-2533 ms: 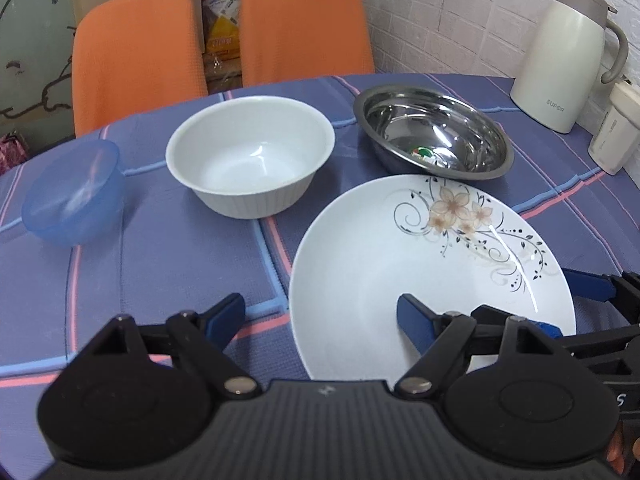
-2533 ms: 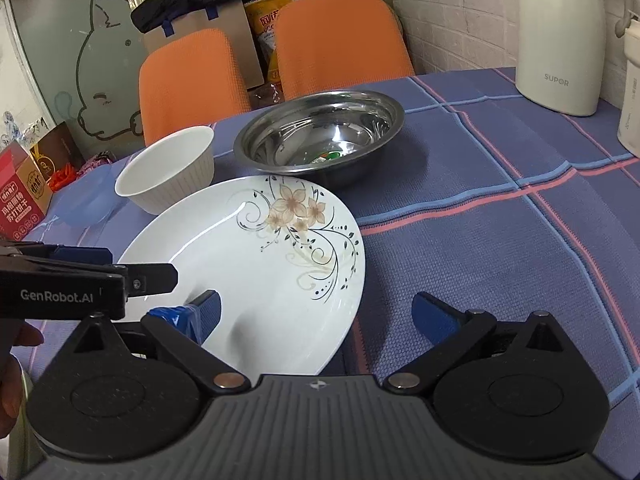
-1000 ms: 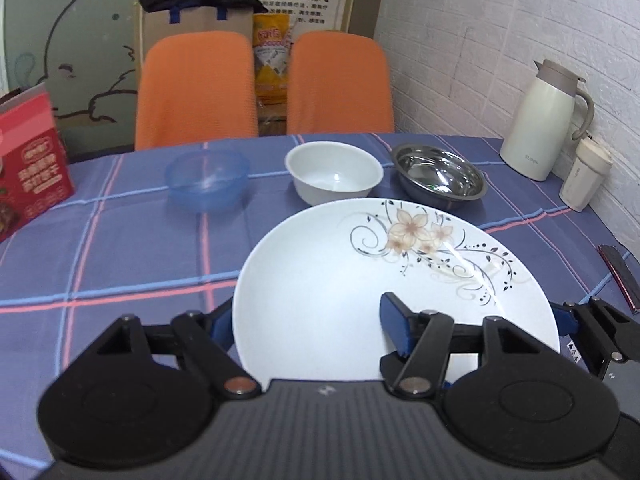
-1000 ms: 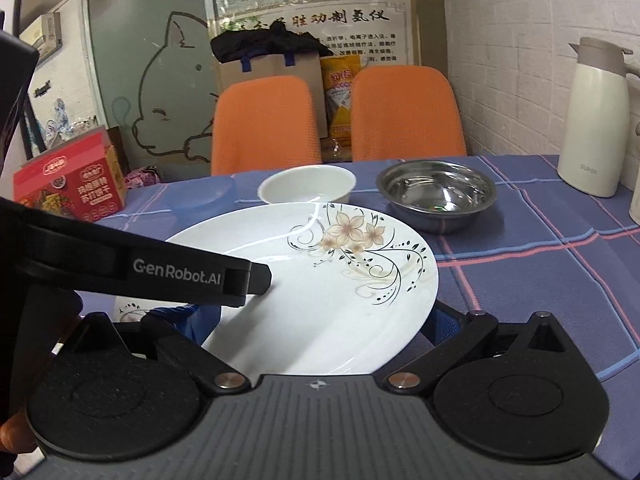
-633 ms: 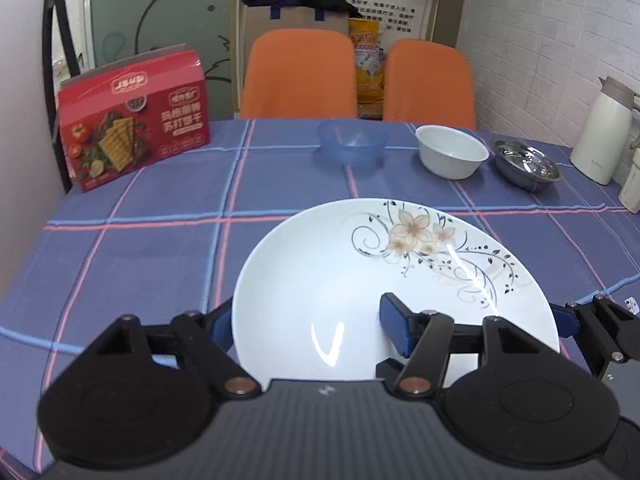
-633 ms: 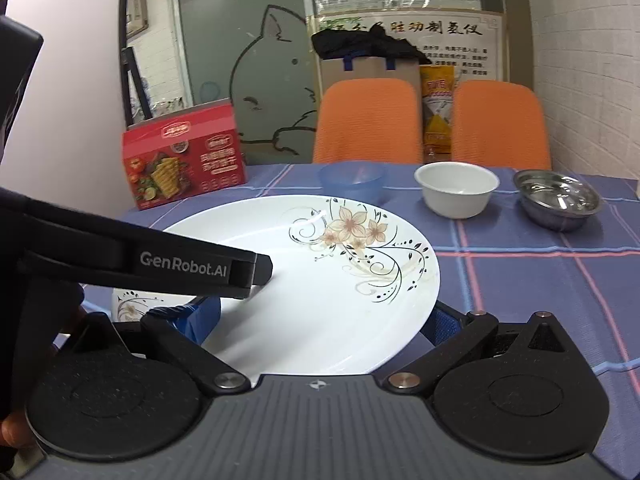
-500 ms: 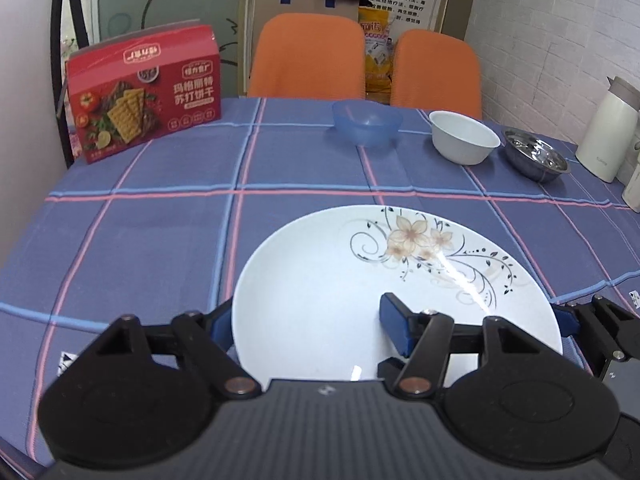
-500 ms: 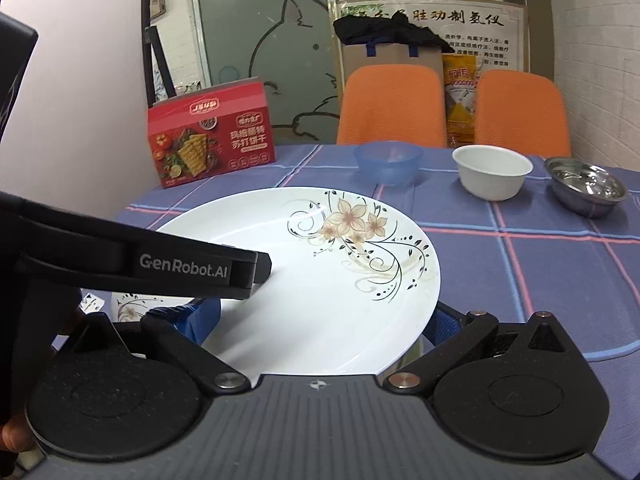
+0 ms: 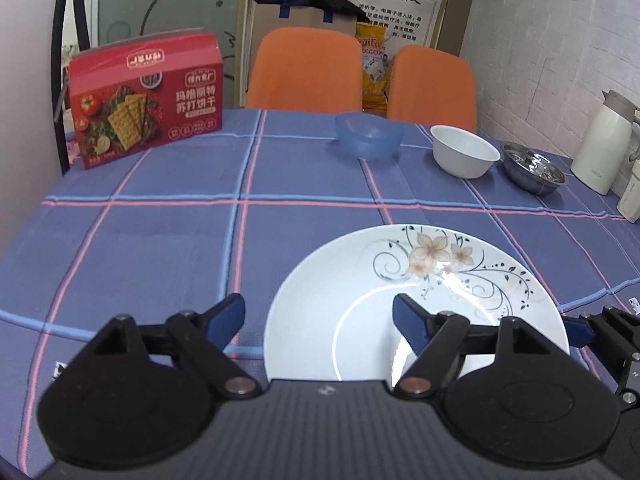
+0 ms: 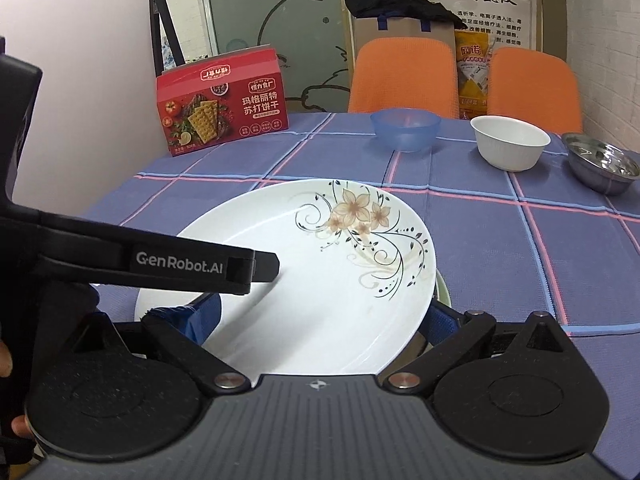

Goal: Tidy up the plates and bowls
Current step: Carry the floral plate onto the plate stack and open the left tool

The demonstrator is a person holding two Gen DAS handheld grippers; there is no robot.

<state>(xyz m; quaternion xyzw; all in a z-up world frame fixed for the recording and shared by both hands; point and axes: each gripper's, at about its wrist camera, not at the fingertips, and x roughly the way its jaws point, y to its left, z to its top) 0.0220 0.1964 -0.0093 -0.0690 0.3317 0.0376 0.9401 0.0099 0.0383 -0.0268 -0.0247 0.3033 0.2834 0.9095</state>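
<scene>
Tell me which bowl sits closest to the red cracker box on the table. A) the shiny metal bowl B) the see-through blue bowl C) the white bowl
B: in the left wrist view the blue bowl is the nearest of the three to the red cracker box, with the white bowl next and the metal bowl farthest along the row.

Lying nearest, a white plate with a brown flower and black scrollwork, tilting slightly, its white face catching glare. Standing upright in a row well beyond it: a translucent blue bowl, a ribbed white bowl, and a shiny steel bowl.
</scene>
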